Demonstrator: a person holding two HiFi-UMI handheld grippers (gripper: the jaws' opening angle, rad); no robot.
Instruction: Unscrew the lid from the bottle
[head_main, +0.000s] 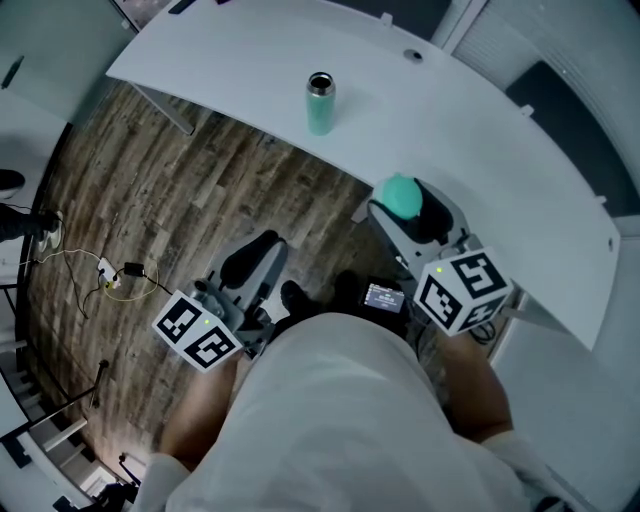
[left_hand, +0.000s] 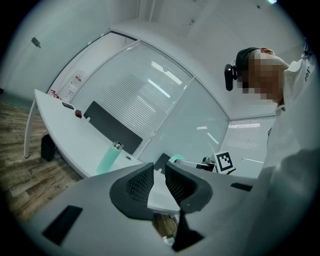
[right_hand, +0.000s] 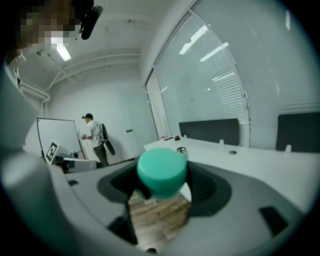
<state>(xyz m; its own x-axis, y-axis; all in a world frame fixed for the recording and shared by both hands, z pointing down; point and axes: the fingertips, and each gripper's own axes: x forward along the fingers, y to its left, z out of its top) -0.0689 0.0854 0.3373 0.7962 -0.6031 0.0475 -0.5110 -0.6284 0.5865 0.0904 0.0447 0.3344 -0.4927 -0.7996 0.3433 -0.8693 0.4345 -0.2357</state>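
Note:
A mint-green bottle (head_main: 320, 105) stands upright on the white curved table (head_main: 470, 140), its metal mouth bare. The same bottle (left_hand: 109, 157) shows far off in the left gripper view. The round green lid (head_main: 400, 195) sits between the jaws of my right gripper (head_main: 407, 208), held over the floor near the table's edge, well away from the bottle. In the right gripper view the lid (right_hand: 161, 171) fills the space between the pads. My left gripper (head_main: 255, 262) hangs lower left over the wood floor; its jaws (left_hand: 159, 181) stand a little apart with nothing between them.
Cables and a plug (head_main: 112, 277) lie on the wood floor at left. Dark grey screens (left_hand: 112, 125) run along the table's far side. A person (right_hand: 95, 137) stands by a whiteboard (right_hand: 57, 135) at the back of the room. Small items (left_hand: 70, 107) lie at the table's far end.

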